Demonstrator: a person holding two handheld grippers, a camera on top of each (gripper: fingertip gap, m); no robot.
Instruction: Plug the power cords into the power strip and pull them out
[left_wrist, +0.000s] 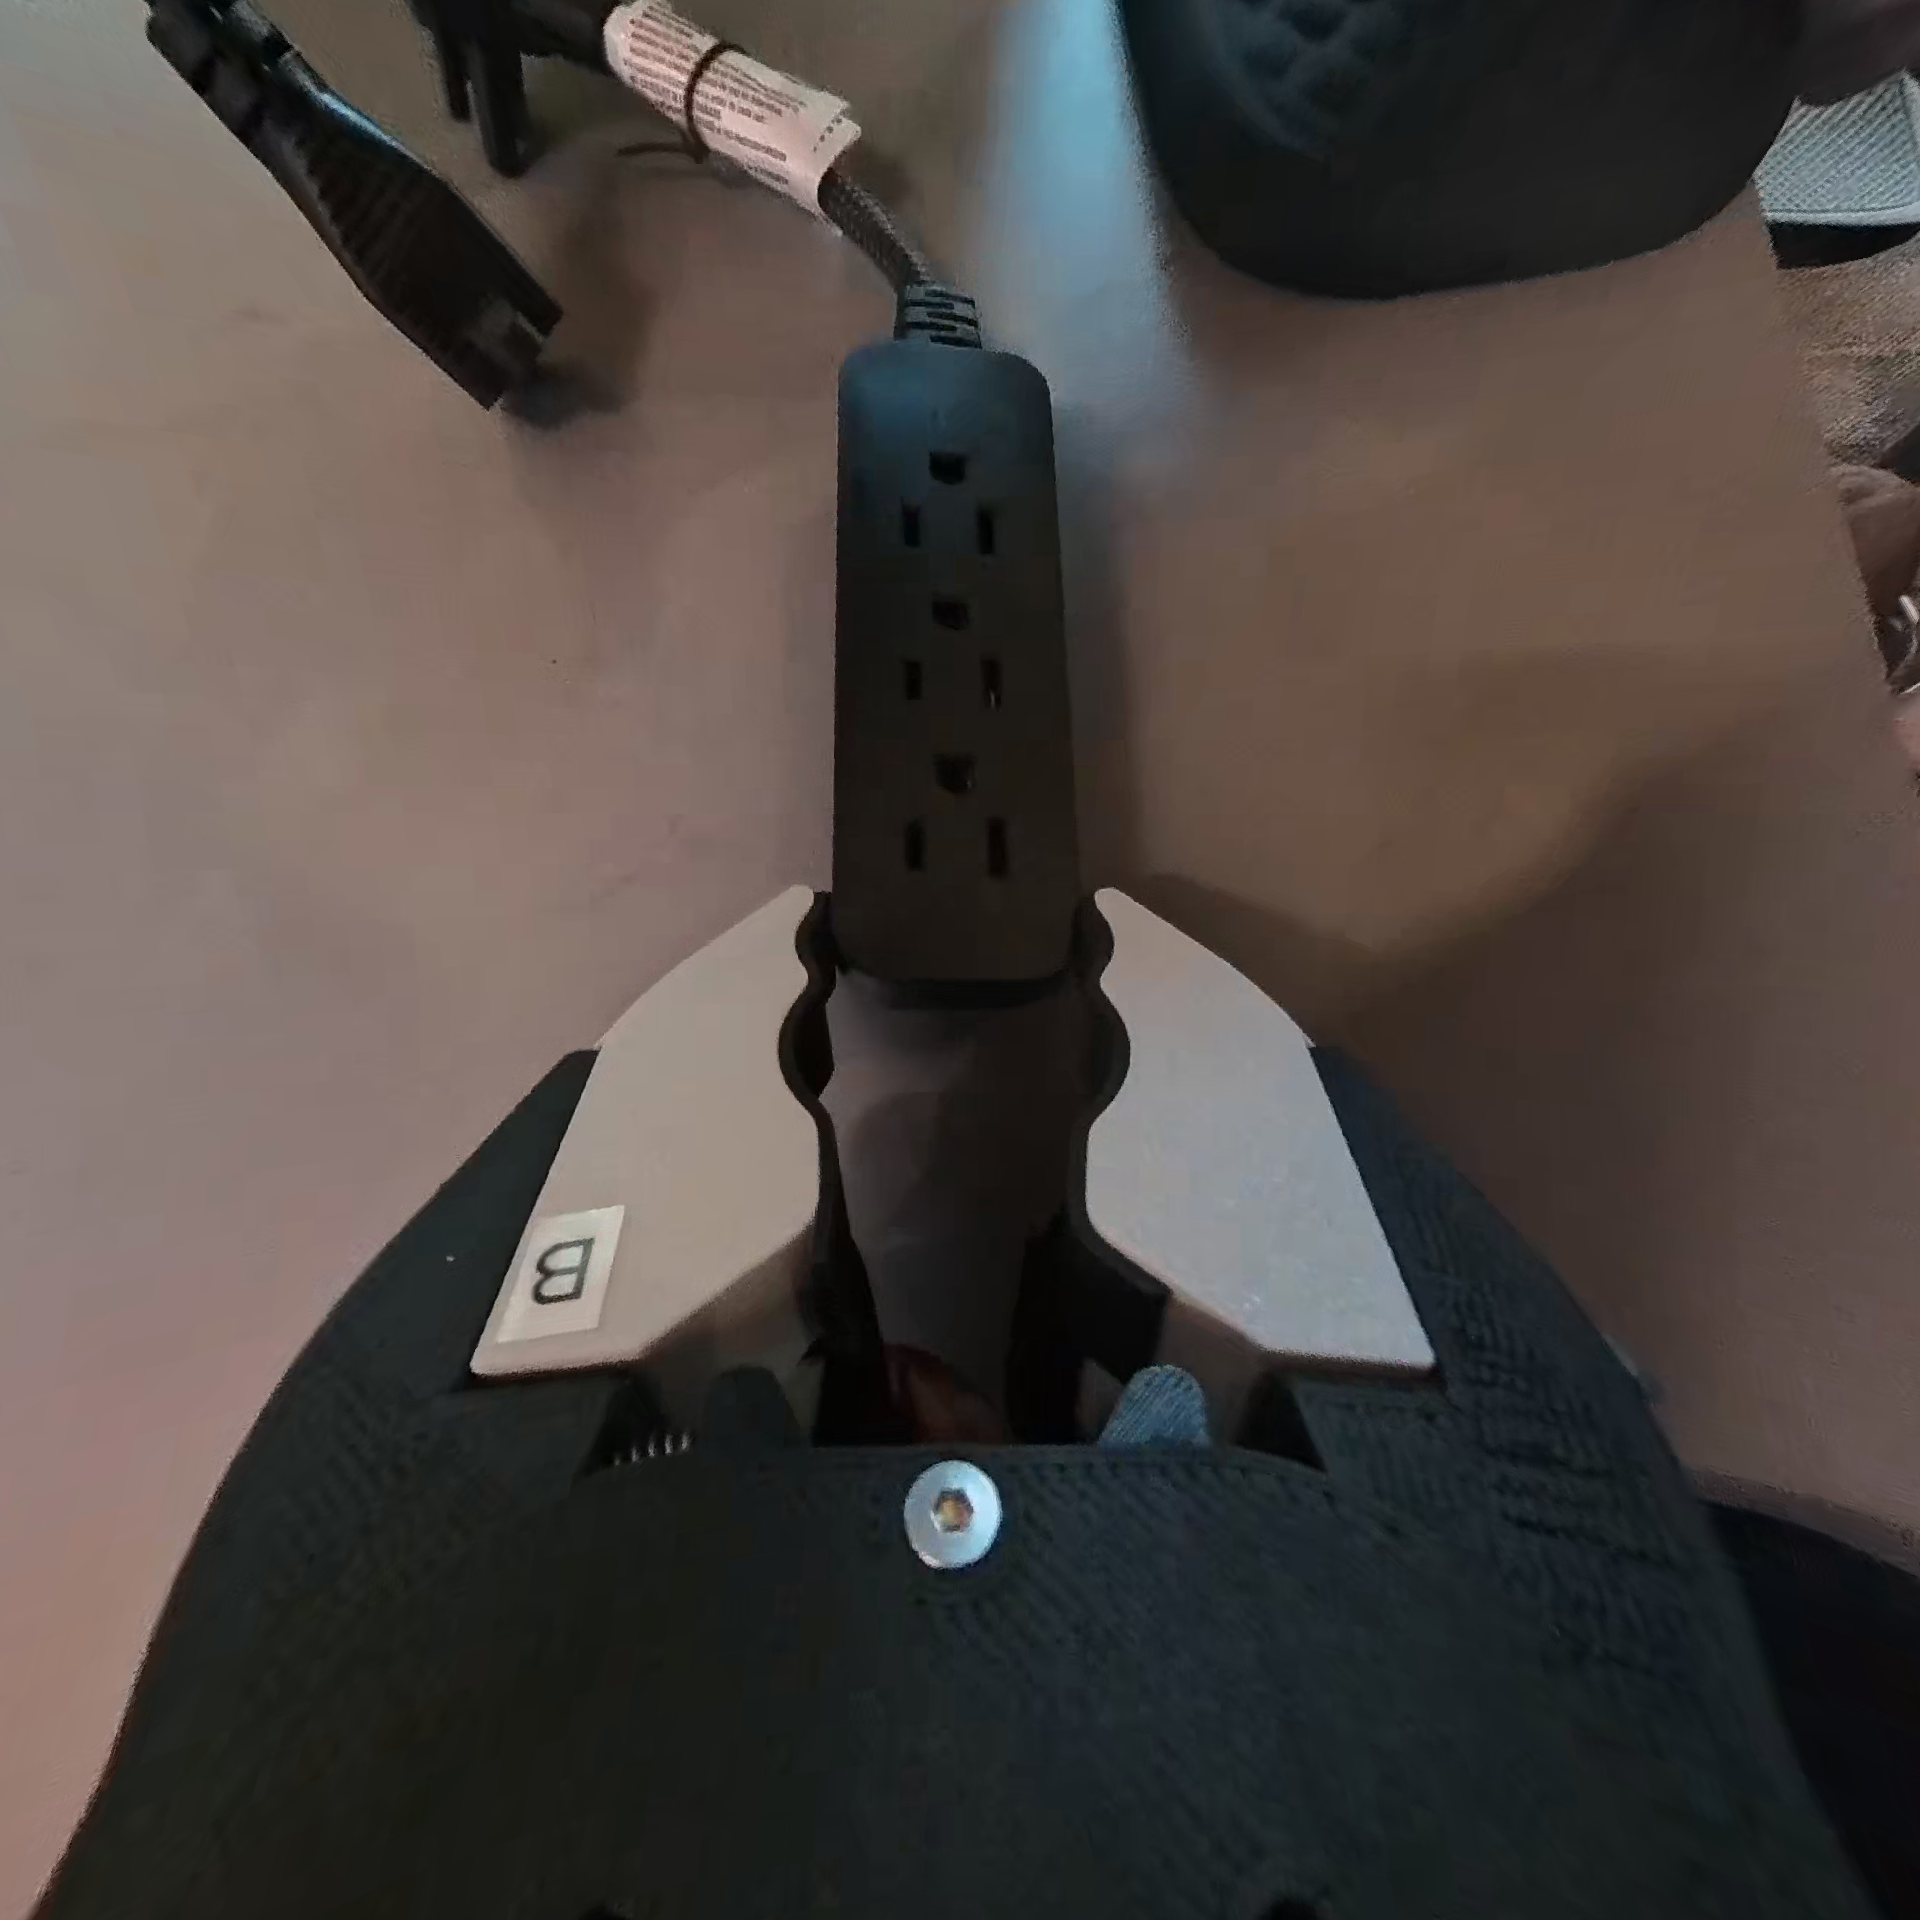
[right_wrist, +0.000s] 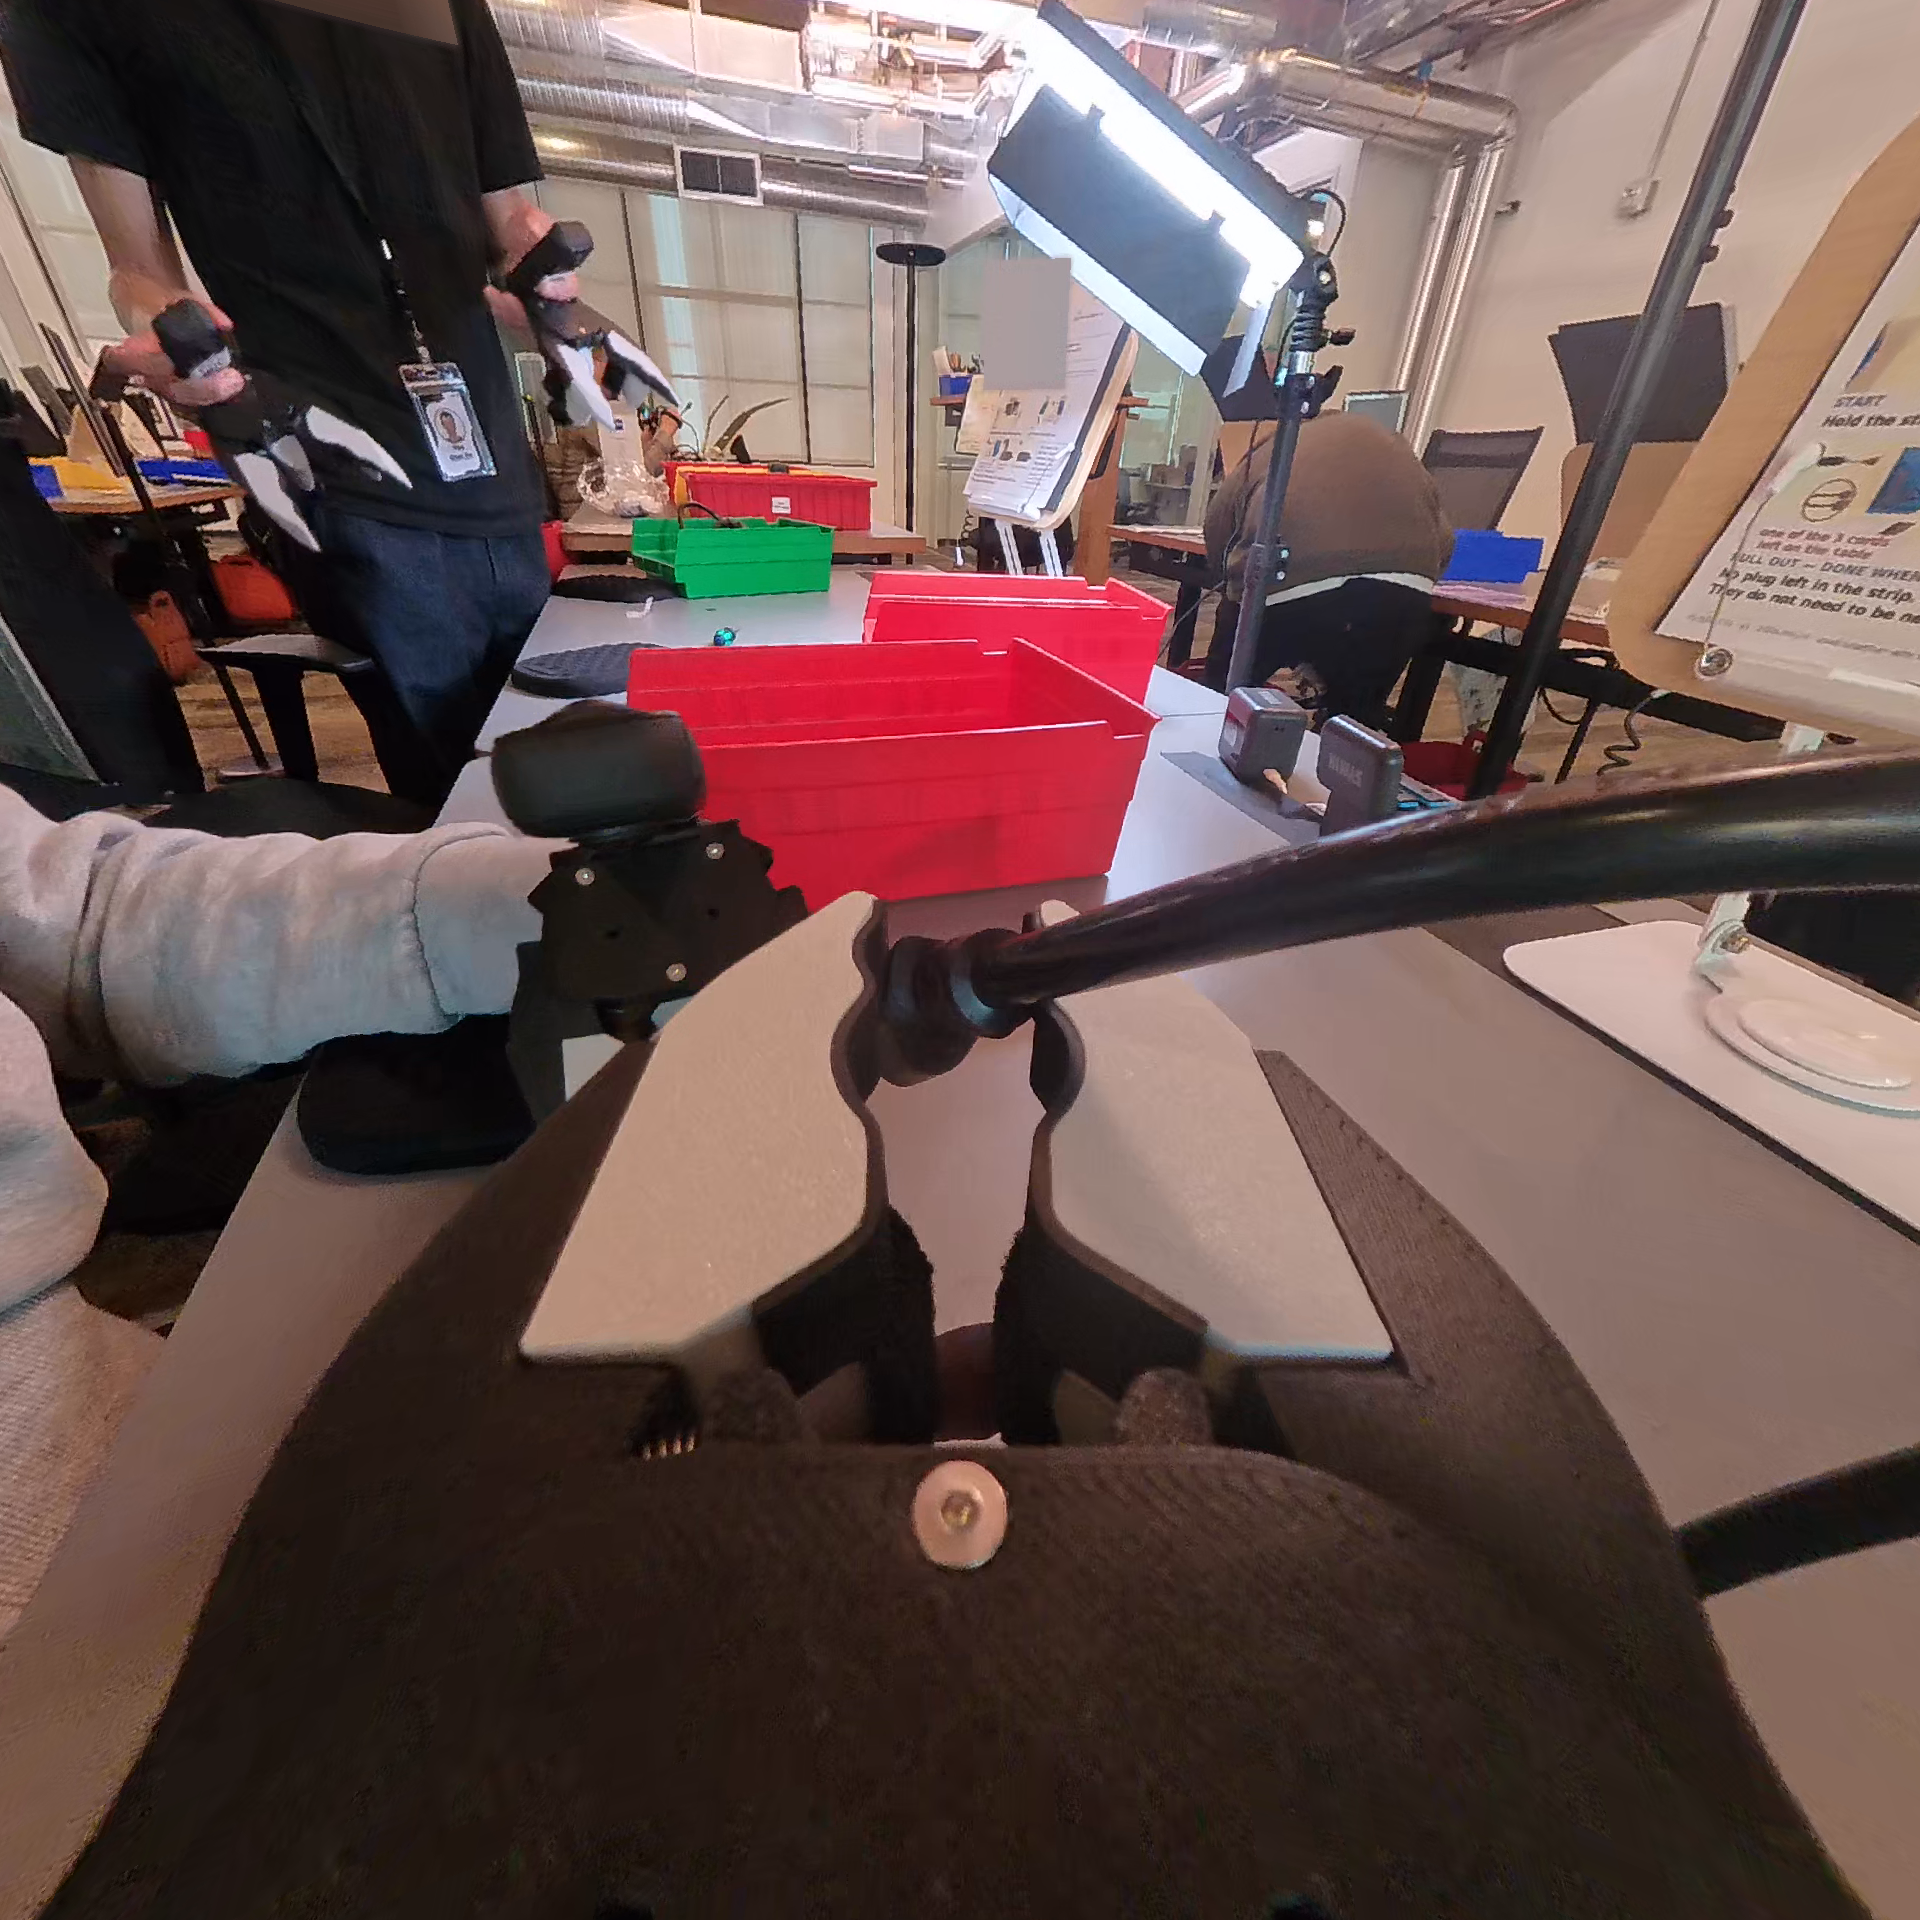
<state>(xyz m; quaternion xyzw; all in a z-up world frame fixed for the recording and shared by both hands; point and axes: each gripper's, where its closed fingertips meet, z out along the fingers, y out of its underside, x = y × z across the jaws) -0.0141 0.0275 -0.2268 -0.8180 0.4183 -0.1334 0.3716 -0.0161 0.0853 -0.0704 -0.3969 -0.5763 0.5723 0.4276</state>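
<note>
Left wrist: power strip (left_wrist: 951, 665) clamped | right wrist: power cord (right_wrist: 1351, 894) clamped

Open workshop, exposed ducts (right_wrist: 1382, 99) and pipes on the ceiling. Tall frosted windows (right_wrist: 727, 322) along the far wall. Grey table (right_wrist: 1455, 1122) in front, more tables behind. Red bins (right_wrist: 894, 790) stacked mid-table, a green bin (right_wrist: 732, 556) farther back. Panel light (right_wrist: 1153, 177) on a stand (right_wrist: 1273, 499), switched on, tilted down toward the table. Wooden board with an instruction sheet (right_wrist: 1787, 509) at right on a white base (right_wrist: 1662, 1029). Person in a black shirt (right_wrist: 312, 260) stands at left. Black chairs (right_wrist: 1475, 473) by the far desks. Left wrist view: plain tan tabletop (left_wrist: 416, 727).
</note>
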